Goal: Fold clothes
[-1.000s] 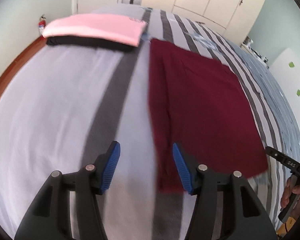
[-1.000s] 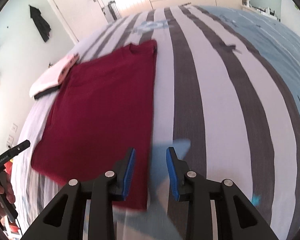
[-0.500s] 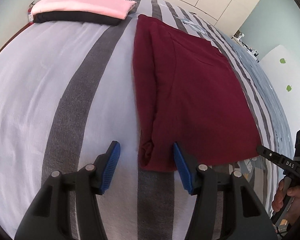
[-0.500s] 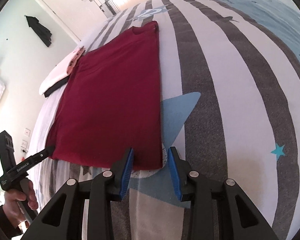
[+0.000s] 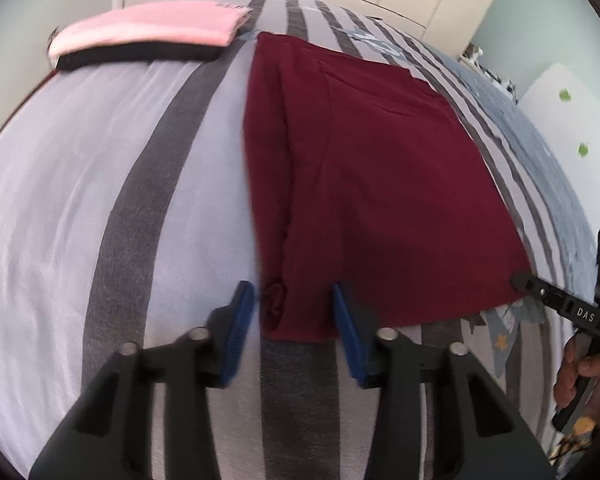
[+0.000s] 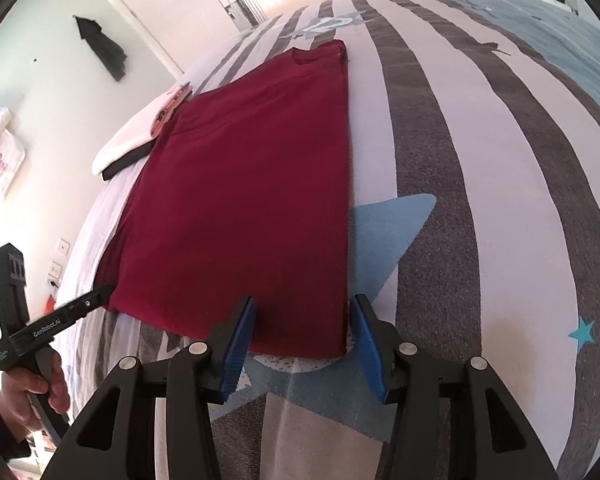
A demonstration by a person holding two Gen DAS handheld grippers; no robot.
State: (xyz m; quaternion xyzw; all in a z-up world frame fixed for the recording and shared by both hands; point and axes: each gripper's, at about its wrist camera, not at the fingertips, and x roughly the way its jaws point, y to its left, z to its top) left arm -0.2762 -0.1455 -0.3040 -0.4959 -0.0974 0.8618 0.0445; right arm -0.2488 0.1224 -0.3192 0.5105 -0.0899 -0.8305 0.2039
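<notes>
Both grippers at the near hem of the maroon shirt (image 5: pixel 380 184).
My left gripper (image 5: pixel 294 332) and right gripper (image 6: pixel 302 338) are spread, straddling its two corners on the striped bed (image 6: pixel 480 200).

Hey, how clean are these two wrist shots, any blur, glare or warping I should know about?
Left wrist view: motion blur smears the left gripper and softens the maroon shirt; fisheye bulges the striped bedspread. Right wrist view: sharper, right gripper crisp; the folded pink garment is washed pale by bright light, and the stripes curve strongly.
</notes>
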